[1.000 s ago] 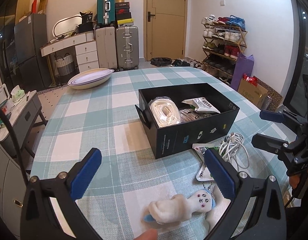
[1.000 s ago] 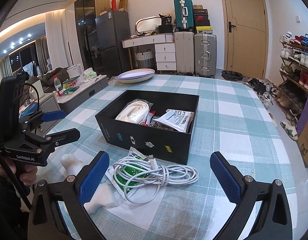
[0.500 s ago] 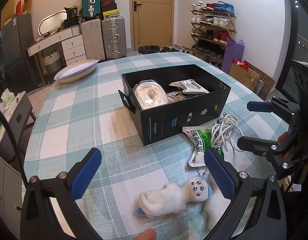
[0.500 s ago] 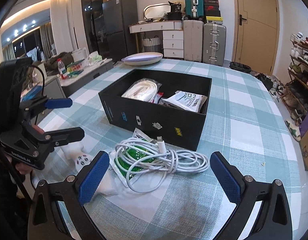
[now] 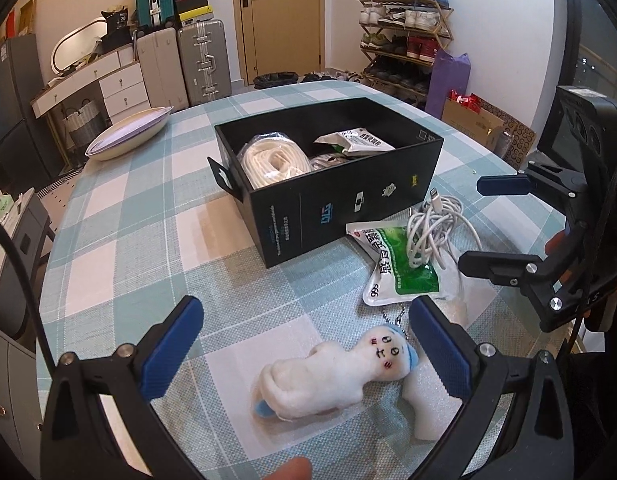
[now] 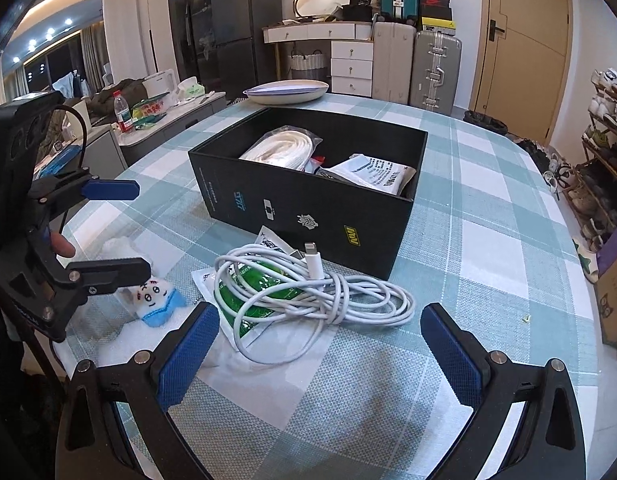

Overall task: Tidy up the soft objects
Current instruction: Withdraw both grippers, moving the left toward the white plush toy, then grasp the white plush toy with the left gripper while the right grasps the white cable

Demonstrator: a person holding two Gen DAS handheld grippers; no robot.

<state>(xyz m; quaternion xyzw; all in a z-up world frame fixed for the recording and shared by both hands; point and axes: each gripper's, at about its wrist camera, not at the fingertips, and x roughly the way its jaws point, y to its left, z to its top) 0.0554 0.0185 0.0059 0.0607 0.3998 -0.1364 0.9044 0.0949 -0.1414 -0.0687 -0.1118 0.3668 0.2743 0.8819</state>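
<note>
A white plush doll (image 5: 336, 376) with a drawn face and a blue cap lies on the checked tablecloth. My left gripper (image 5: 308, 344) hangs open just above it, and the doll (image 6: 156, 294) shows under that gripper (image 6: 108, 232) in the right wrist view. A coiled white cable (image 6: 308, 292) rests on a green-and-white packet (image 6: 252, 300) in front of the black box (image 6: 308, 208). My right gripper (image 6: 320, 348) stands open close behind the cable. The cable (image 5: 432, 228), the packet (image 5: 400, 268) and the right gripper (image 5: 492, 224) also appear in the left wrist view.
The black box (image 5: 332, 204) holds a bagged white cord (image 5: 274, 160) and paper packets (image 5: 354, 142). A shallow white bowl (image 5: 126, 138) sits at the table's far edge. A small white foam piece (image 5: 426, 412) lies beside the doll. Suitcases, drawers and a shoe rack line the walls.
My left gripper has pulled back and tilted down, so the doll lies fuller between its fingers. My right gripper has come lower and nearer to the cable.
</note>
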